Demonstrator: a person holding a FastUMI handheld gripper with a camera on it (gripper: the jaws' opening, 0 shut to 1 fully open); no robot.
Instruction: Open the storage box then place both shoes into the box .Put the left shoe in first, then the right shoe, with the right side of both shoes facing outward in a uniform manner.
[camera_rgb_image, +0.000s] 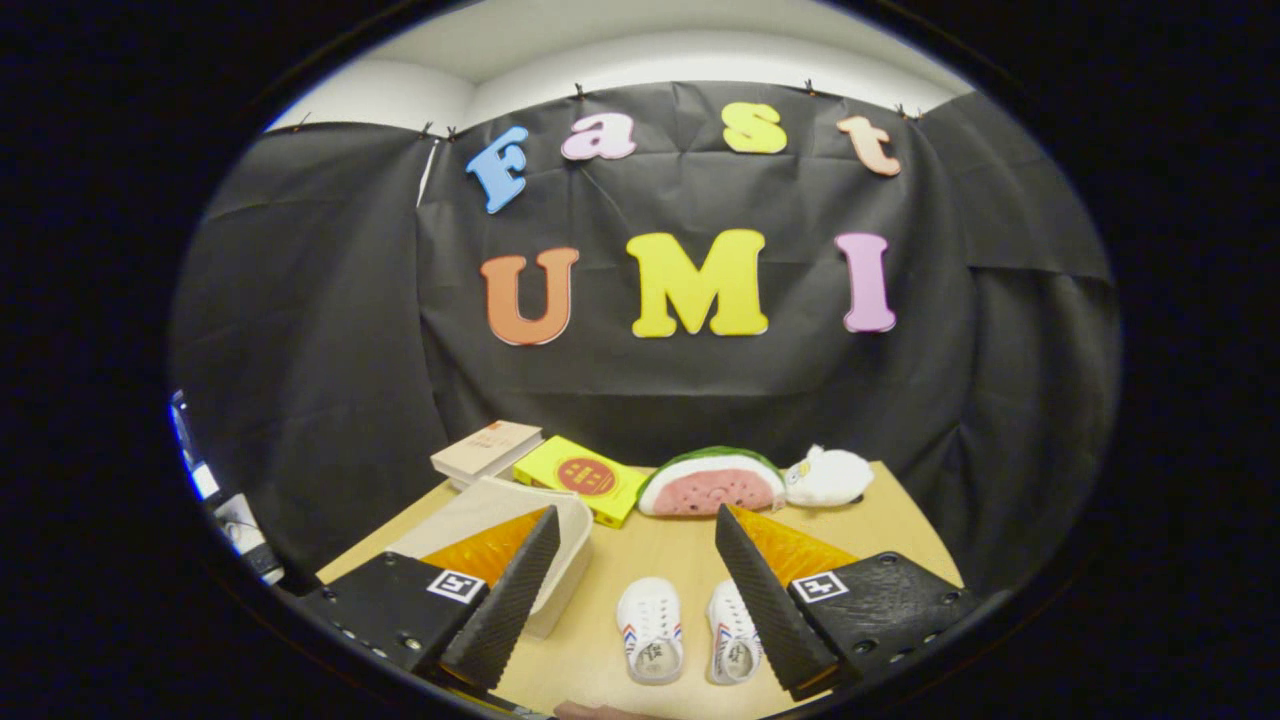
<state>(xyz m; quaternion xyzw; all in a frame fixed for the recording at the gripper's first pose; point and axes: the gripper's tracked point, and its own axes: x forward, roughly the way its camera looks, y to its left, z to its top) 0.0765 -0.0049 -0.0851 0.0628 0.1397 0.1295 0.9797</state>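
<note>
Gripper view: tongs (632, 580) spread wide, empty, above shoes (690, 632).

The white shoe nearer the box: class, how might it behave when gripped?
The white shoe looks small and probably light. Its upper may give under the fingers. Flat-soled, it should slide rather than roll. The gripper is open.

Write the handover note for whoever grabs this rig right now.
Tongs: open, holding nothing, raised above the wooden table.
Pair of small white shoes: side by side on the table, between the fingers.
Beige plastic storage box: beside the shoes, partly behind one finger, lid still shut.
Done: nothing yet.
Left: open the box, put the left shoe in, then the right, right sides facing outward.
</note>
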